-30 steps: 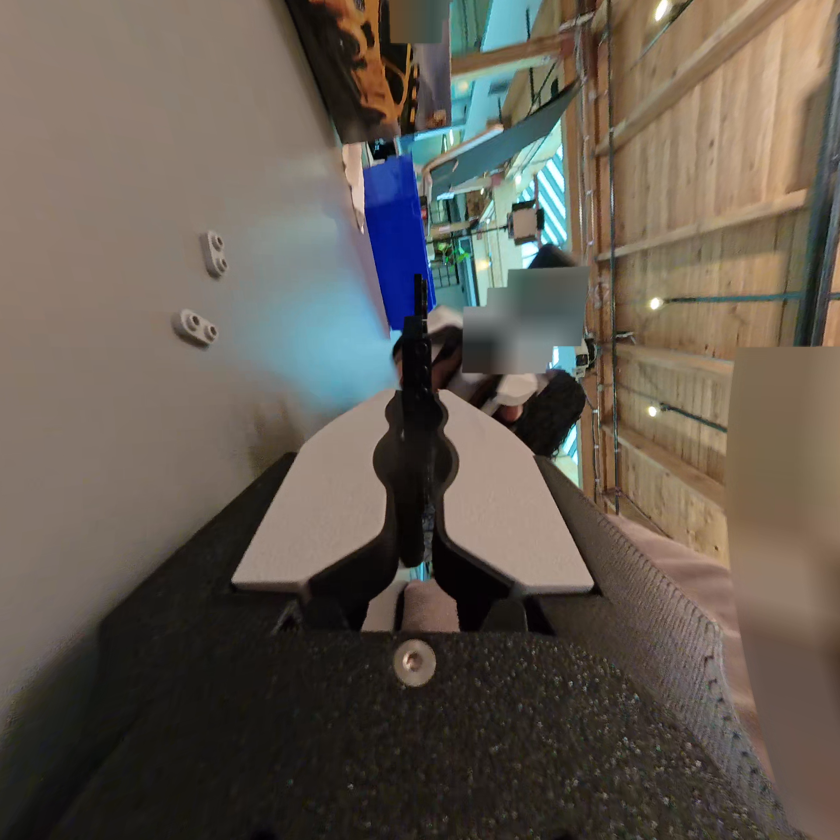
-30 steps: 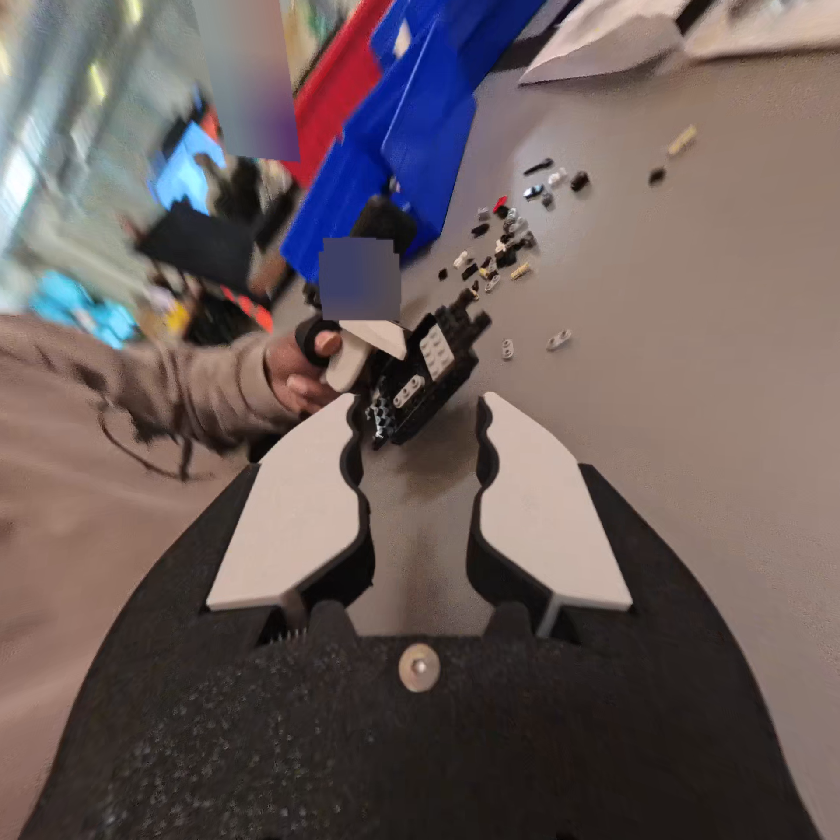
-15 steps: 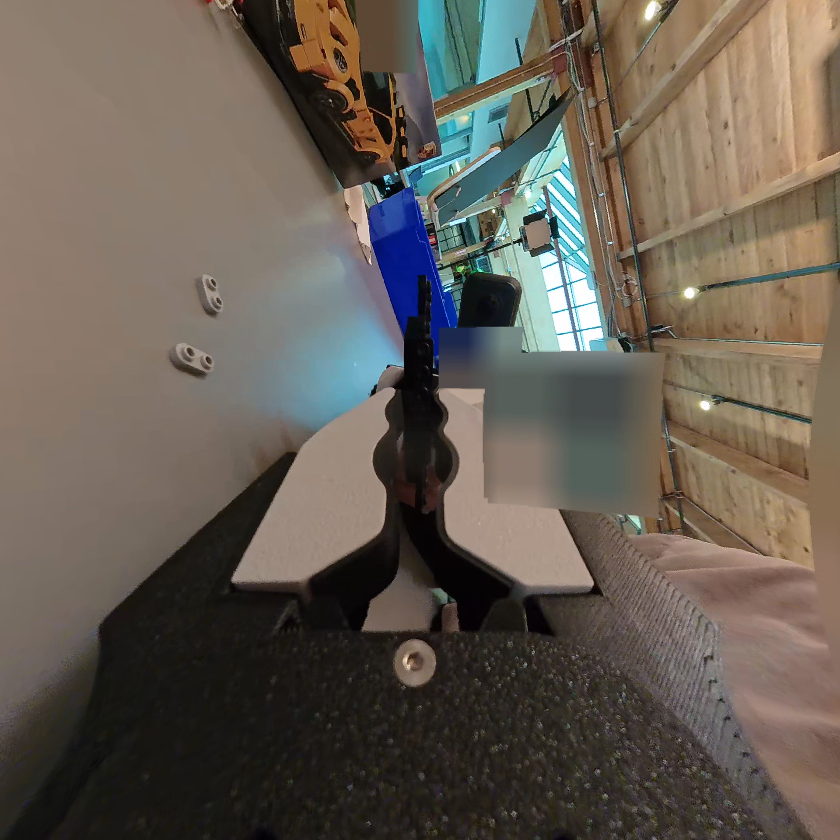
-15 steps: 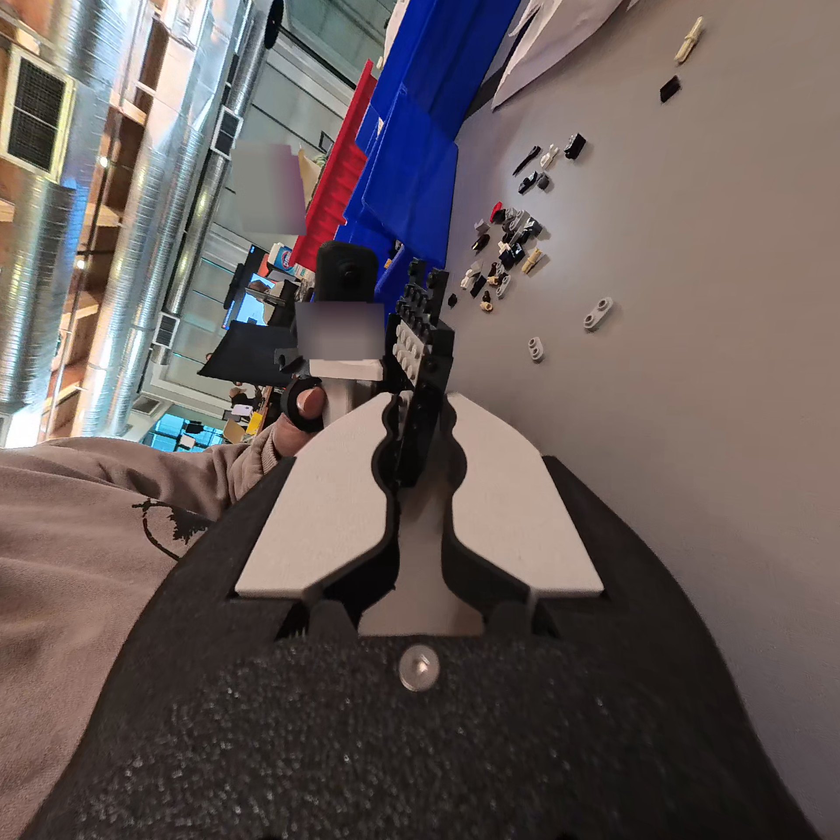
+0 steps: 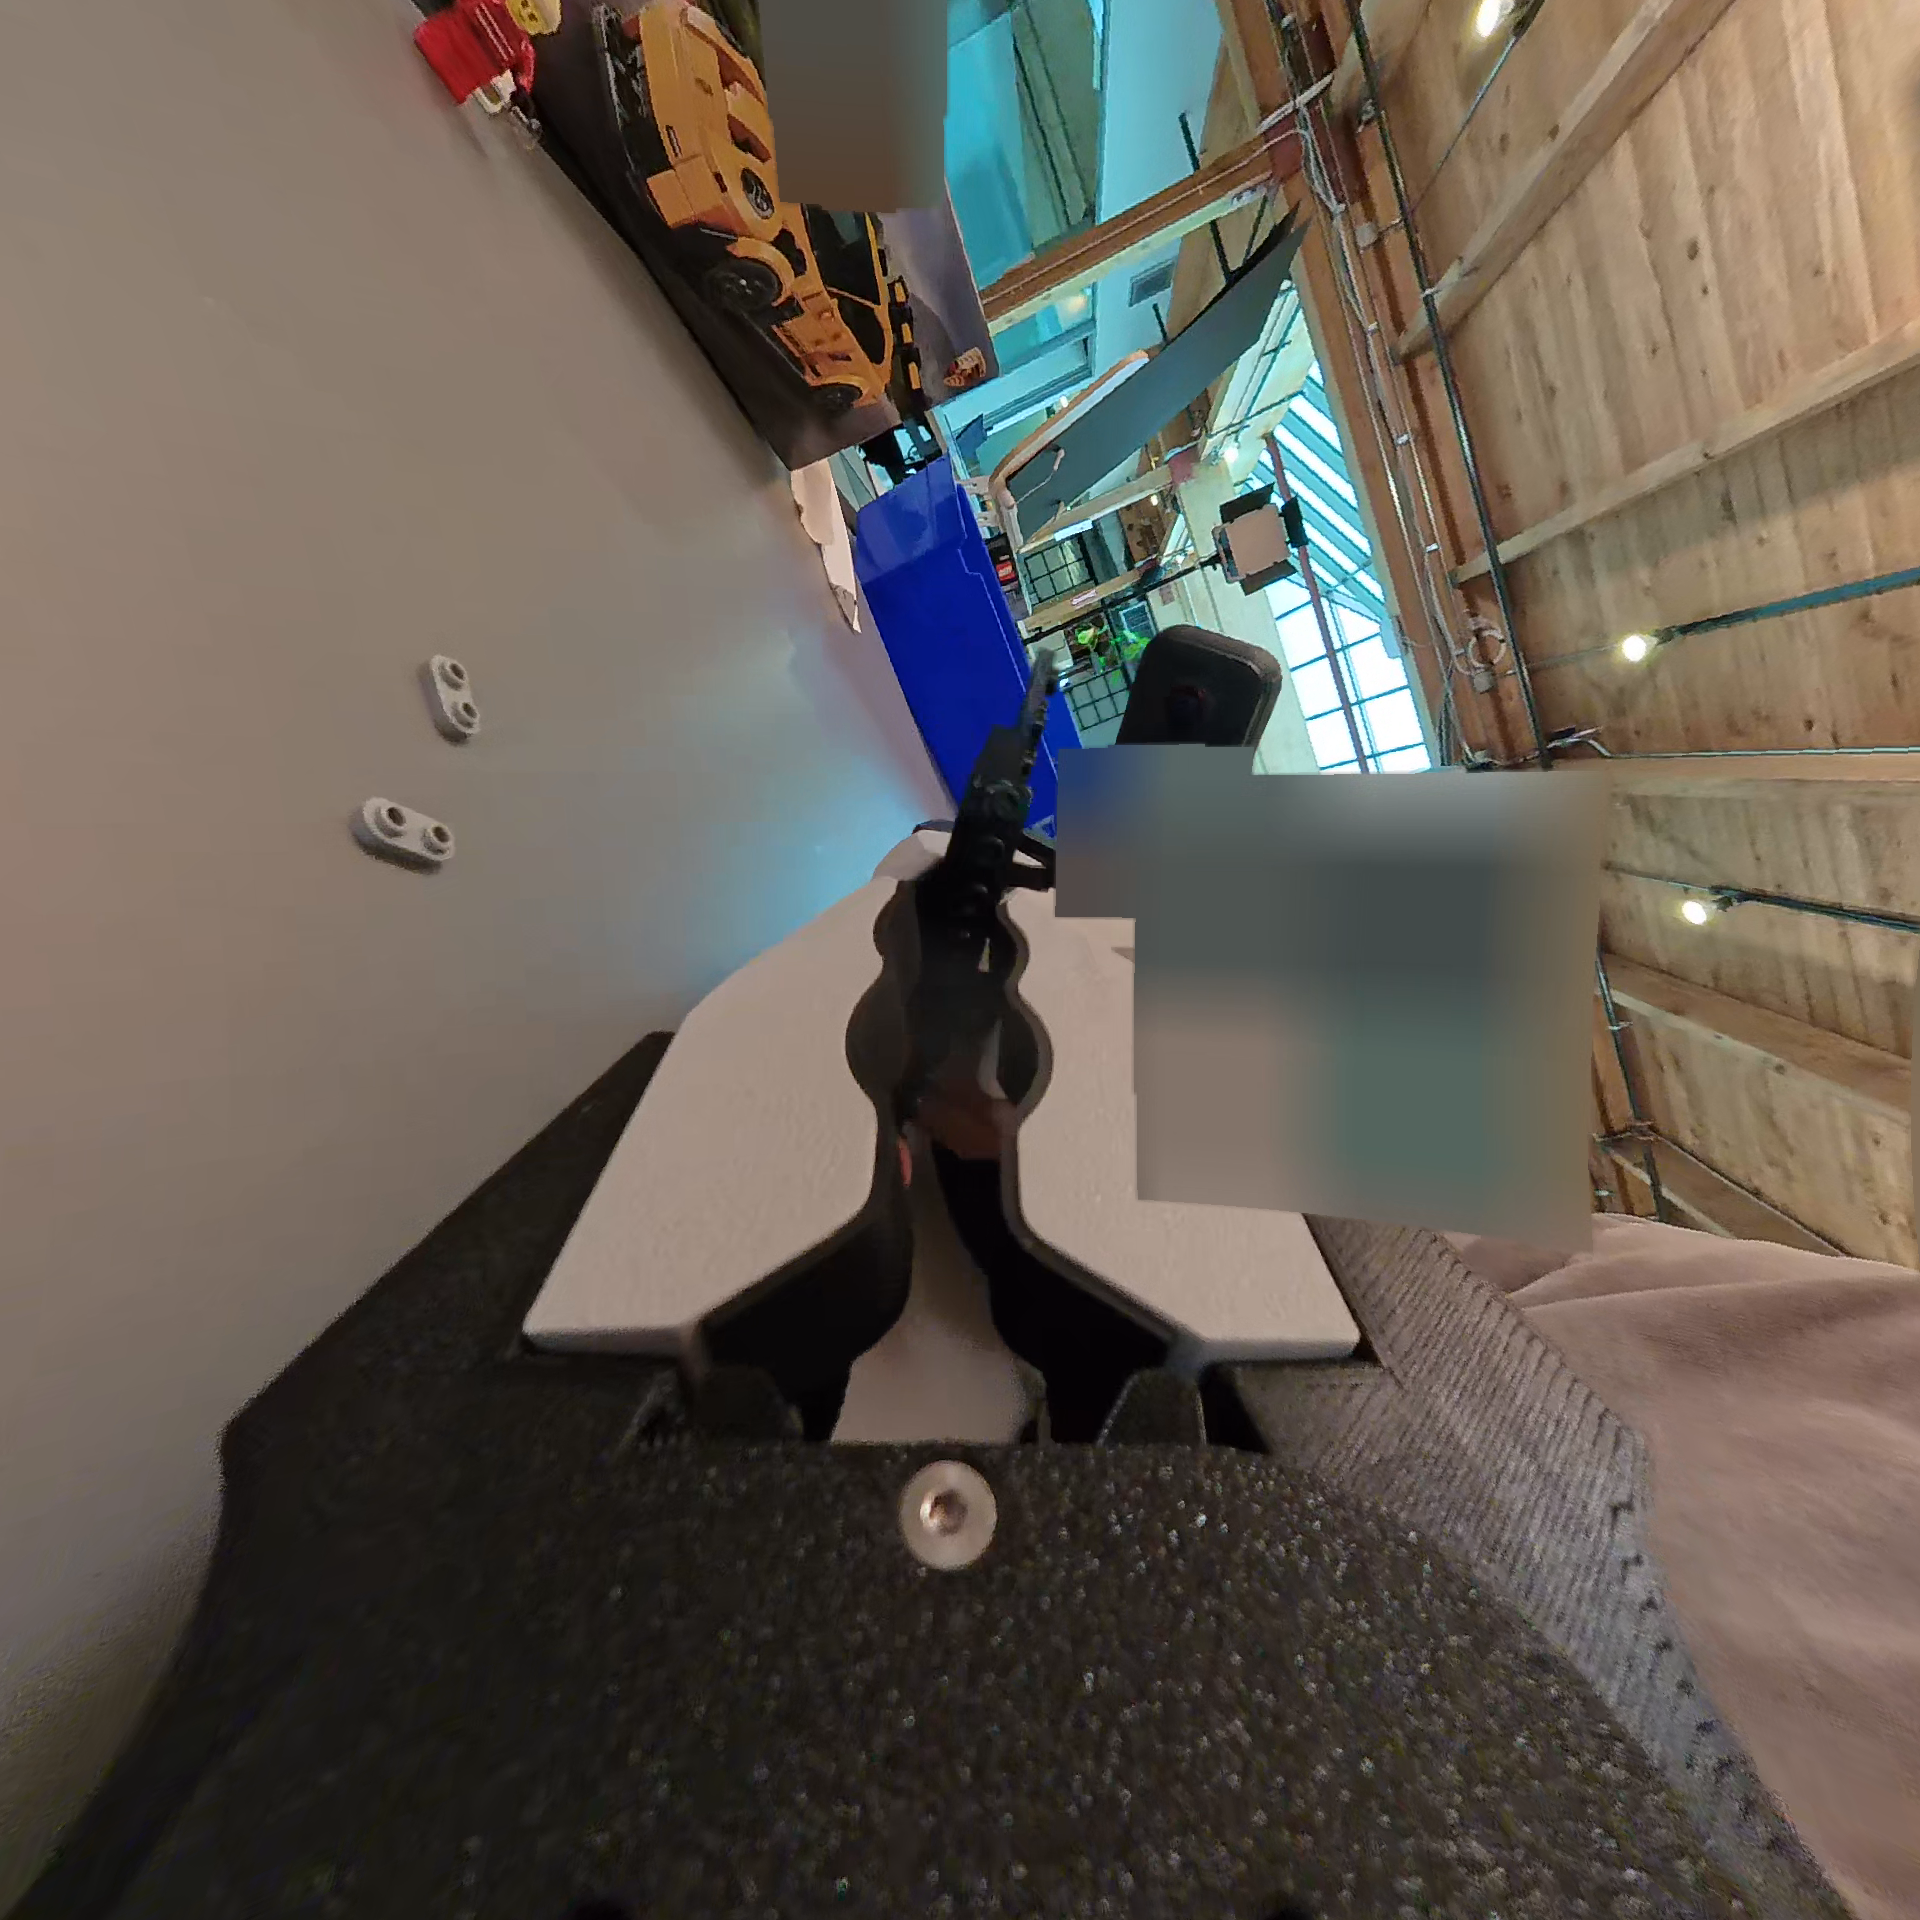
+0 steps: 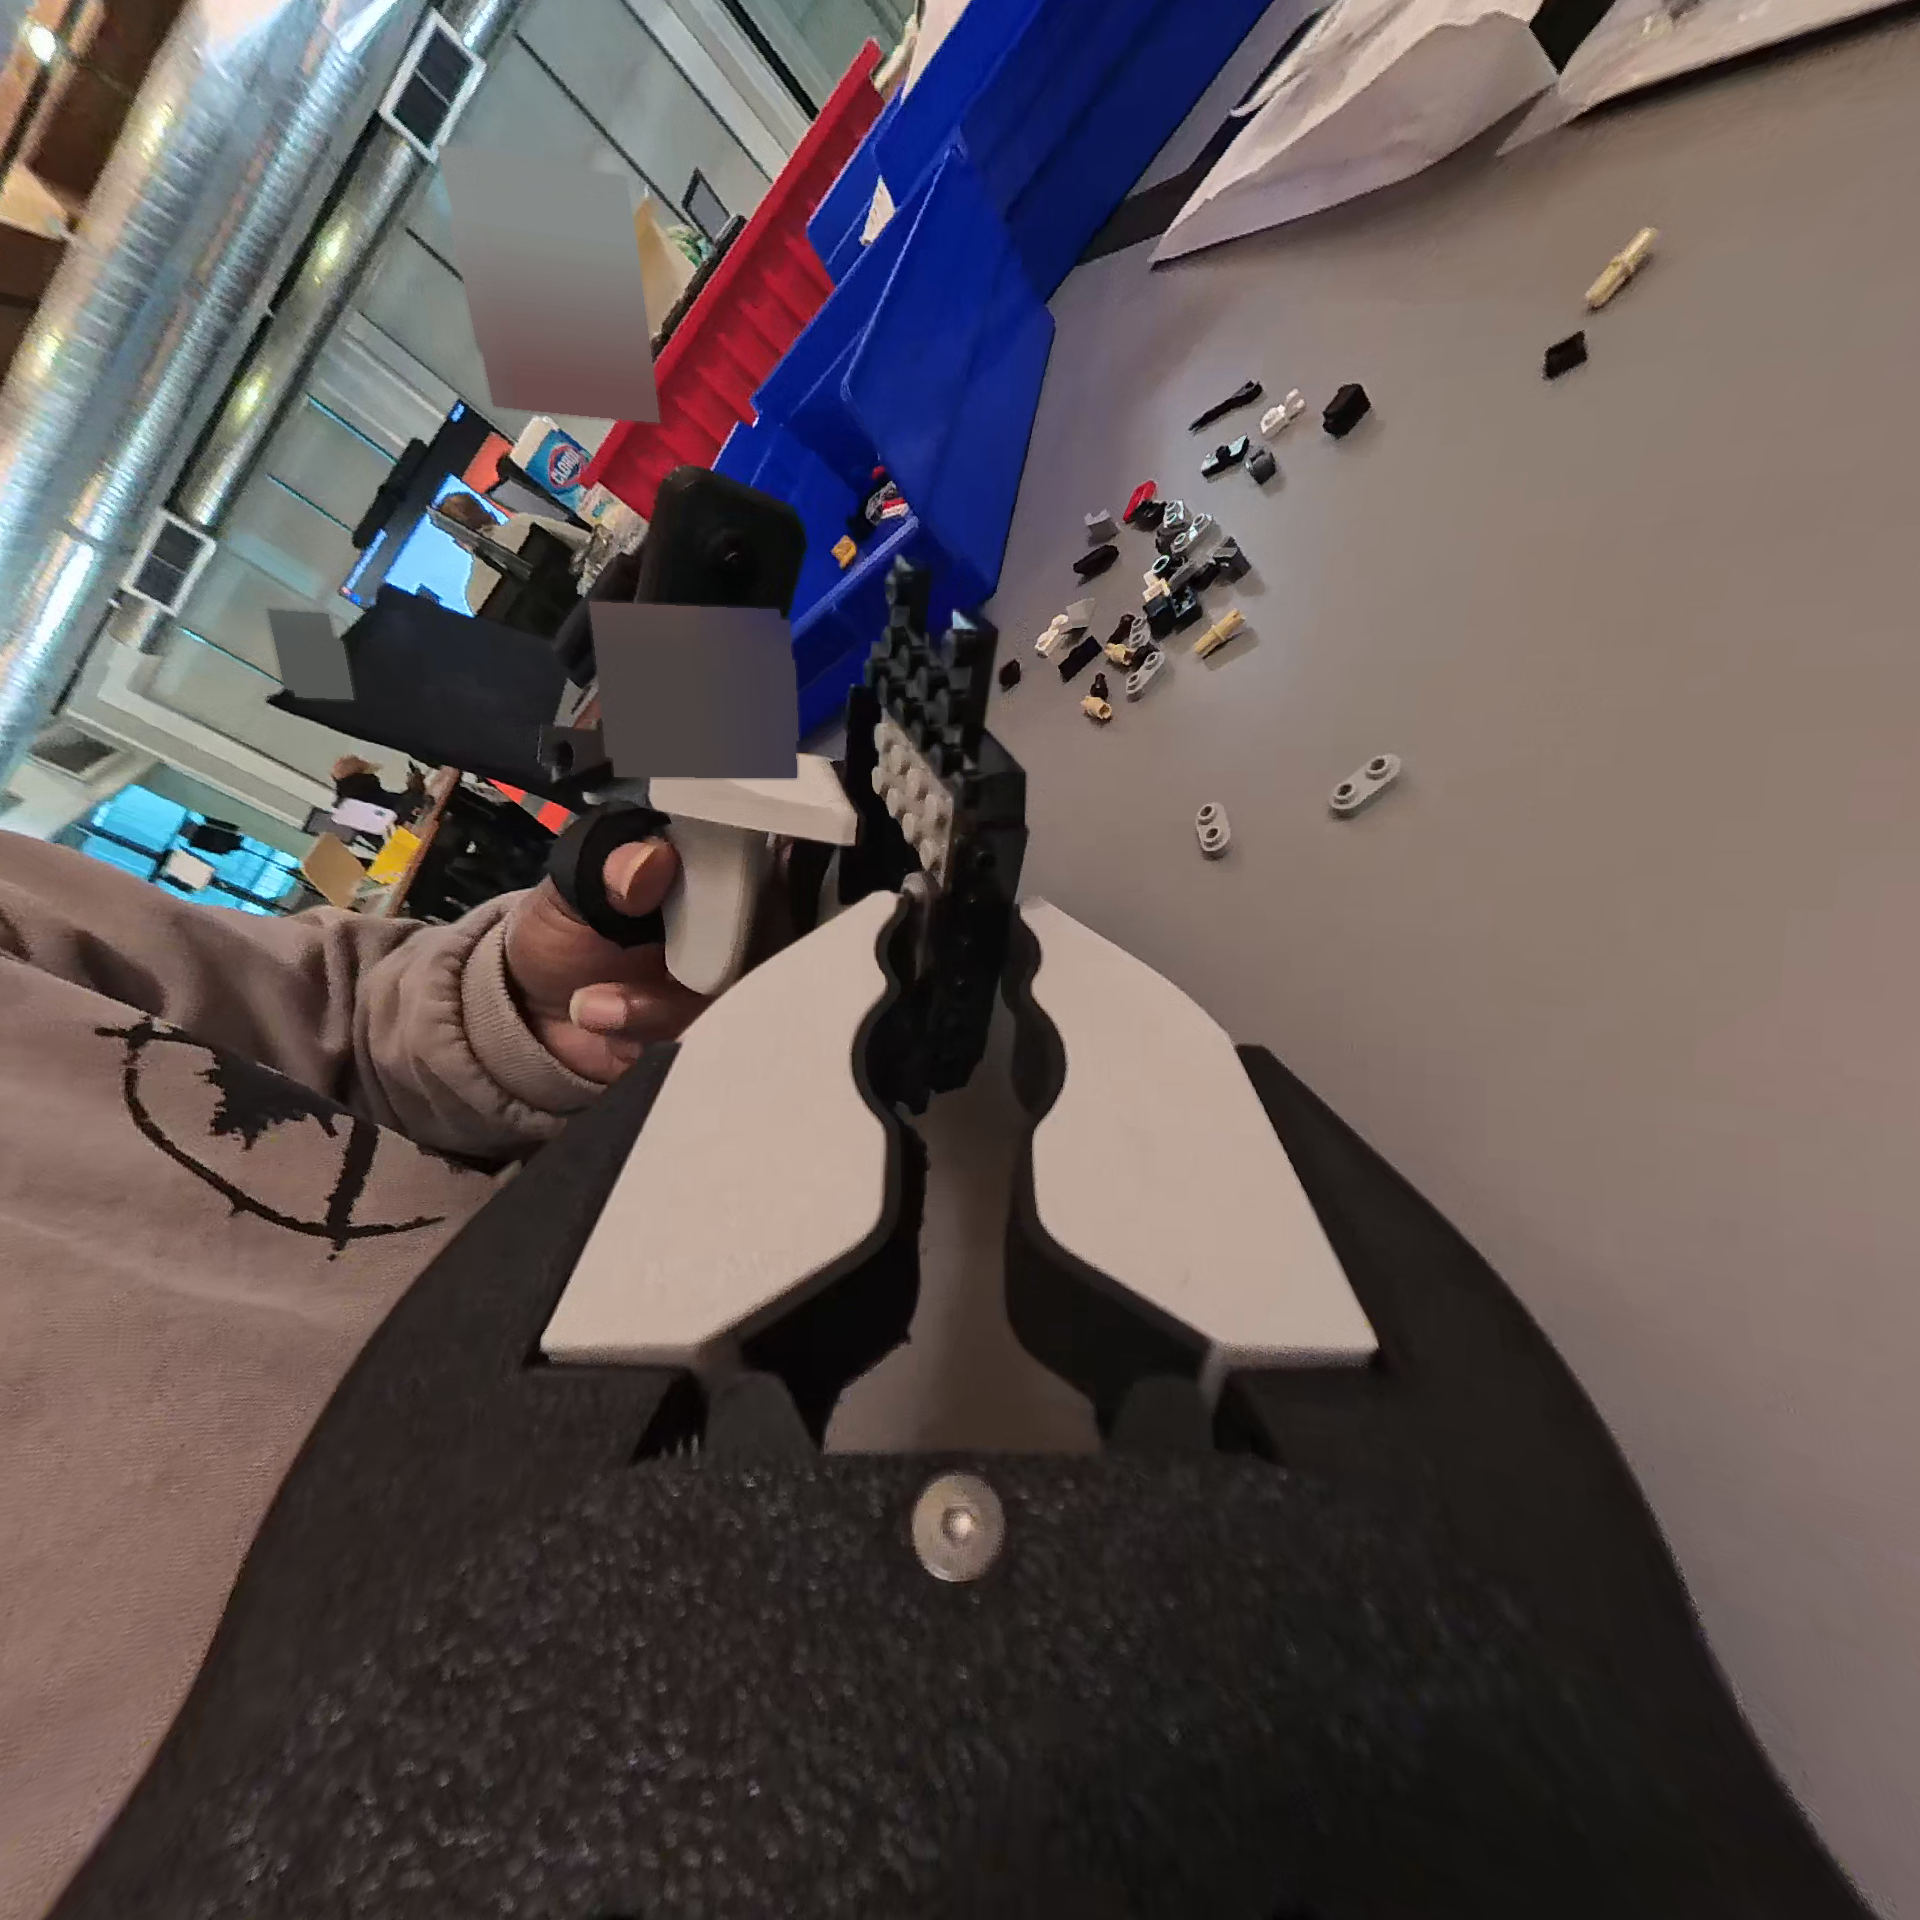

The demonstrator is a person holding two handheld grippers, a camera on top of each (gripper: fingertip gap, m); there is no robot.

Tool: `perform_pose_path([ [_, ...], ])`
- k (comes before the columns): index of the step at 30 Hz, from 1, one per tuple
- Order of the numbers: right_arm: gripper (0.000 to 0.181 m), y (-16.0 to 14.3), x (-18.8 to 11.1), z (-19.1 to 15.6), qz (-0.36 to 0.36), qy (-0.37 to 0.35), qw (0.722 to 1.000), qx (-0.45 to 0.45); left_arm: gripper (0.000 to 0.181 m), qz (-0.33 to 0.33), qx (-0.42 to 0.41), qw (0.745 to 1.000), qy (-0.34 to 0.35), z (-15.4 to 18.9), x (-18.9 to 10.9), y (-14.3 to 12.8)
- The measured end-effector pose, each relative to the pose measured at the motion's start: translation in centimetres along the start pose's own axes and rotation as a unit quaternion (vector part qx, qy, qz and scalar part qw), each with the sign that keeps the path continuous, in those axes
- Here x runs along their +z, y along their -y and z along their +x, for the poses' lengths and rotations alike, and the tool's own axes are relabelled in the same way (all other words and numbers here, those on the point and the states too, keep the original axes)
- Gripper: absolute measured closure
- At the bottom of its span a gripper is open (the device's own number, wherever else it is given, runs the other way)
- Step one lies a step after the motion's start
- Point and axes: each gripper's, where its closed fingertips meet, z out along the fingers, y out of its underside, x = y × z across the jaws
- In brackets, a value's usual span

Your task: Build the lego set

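Right wrist view shows the grey bench (image 6: 1558, 1039) filling the right side, tilted steeply in the frame. Blue bins (image 6: 935, 343) and a red bin (image 6: 748, 312) stand at its far edge, with white paper sheets (image 6: 1382, 114) lying beyond them. Lower left is a person's taupe sleeve (image 6: 312, 1039), and the hand (image 6: 592, 977) at its cuff grips the handle of the left gripper (image 6: 831, 821), one finger through a black trigger ring.

Held up off the bench is the black lego assembly (image 6: 945, 831), with a light grey studded plate on its face. Both grippers grasp it: the right gripper (image 6: 951, 956) has its jaws clamped on the near end, while the left gripper's jaws pinch it from the other side.

Left wrist view has the left gripper (image 5: 951, 935) with its jaws closed on the same assembly (image 5: 997, 800), seen edge-on as a thin black strip. A lego box (image 5: 769, 229) picturing a yellow car stands at the bench's far edge.

A scatter of loose lego pieces (image 6: 1153, 603), black, grey, white and tan, lies on the bench near the blue bins. Nearer the assembly, two small grey rounded two-hole plates (image 6: 1364, 781) (image 6: 1211, 827) lie apart from each other; they also show in the left wrist view (image 5: 403, 829) (image 5: 451, 696).
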Motion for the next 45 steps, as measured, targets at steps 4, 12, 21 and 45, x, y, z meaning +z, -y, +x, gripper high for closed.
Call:
perform_pose_path([
  [4,0.167,0.3,0.1,-0.1,0.009,-0.019,0.999,-0.033,0.168,0.009,0.003,1.000,-0.002,0.1,-0.1,0.3],
  [12,0.164,1.2,0.0,-0.4,0.023,-0.021,0.999,-0.032,0.169,0.027,0.005,1.000,-0.011,0.3,0.1,0.9],
  [21,0.157,1.2,0.1,-0.7,0.017,0.001,1.000,0.005,0.169,0.035,0.004,0.999,-0.006,0.2,0.0,1.3],
  [45,0.168,0.6,0.7,-1.4,0.026,-0.011,0.998,-0.056,0.169,0.040,0.126,0.991,0.025,1.2,0.0,0.8],
])
